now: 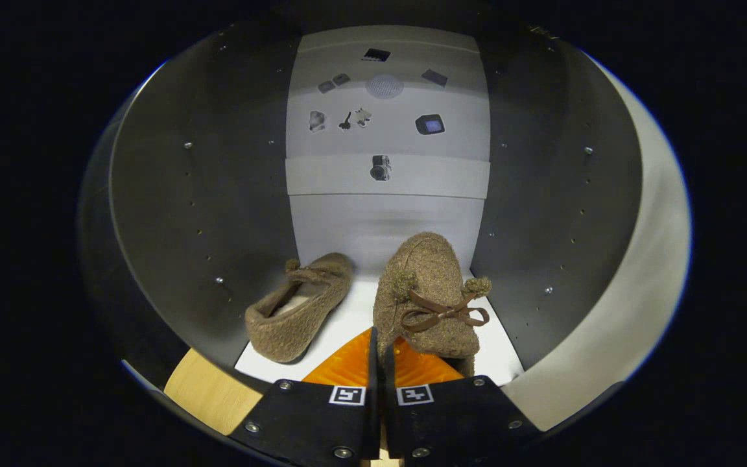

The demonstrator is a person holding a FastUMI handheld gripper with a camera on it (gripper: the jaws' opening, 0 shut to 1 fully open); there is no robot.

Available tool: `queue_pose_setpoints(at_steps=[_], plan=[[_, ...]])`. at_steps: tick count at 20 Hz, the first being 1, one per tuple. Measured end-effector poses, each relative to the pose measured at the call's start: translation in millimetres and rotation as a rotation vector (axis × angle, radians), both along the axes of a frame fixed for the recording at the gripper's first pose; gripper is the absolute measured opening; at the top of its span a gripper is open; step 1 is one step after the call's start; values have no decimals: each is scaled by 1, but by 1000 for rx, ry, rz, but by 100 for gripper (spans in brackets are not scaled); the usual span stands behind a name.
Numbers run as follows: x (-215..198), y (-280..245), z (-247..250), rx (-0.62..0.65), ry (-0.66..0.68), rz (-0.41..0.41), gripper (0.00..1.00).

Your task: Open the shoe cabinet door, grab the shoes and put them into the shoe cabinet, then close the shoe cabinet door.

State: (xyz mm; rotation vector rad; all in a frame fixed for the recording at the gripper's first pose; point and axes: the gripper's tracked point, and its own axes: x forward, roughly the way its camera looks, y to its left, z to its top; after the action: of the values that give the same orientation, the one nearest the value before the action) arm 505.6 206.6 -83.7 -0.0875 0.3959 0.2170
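In the gripper view, the gripper (pixel 378 350) is clenched on the heel rim of a brown fuzzy slipper with a ribbon bow (pixel 430 295), inside the dark-walled shoe cabinet (pixel 211 214). A second matching brown slipper (pixel 299 308) lies on the white cabinet shelf (pixel 354 311), near its left edge.

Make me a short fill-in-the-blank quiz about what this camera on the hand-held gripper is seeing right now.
1. The number of fuzzy brown shoes inside the shoe cabinet is ____.
2. The gripper has its fingers closed on the ____ of the two shoes.
3. The held shoe has a brown ____ tied on it.
4. The other shoe lies on the cabinet's white ____.

Missing words: two; right; bow; floor
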Motion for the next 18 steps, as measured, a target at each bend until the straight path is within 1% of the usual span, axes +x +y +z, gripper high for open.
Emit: queue_pose_setpoints(at_steps=[7,12,14,18], plan=[[69,12,-19,-24,44,-2,4],[89,20,-50,-43,110,7,4],[95,19,-55,-62,108,-7,4],[99,17,-55,-53,117,-26,14]])
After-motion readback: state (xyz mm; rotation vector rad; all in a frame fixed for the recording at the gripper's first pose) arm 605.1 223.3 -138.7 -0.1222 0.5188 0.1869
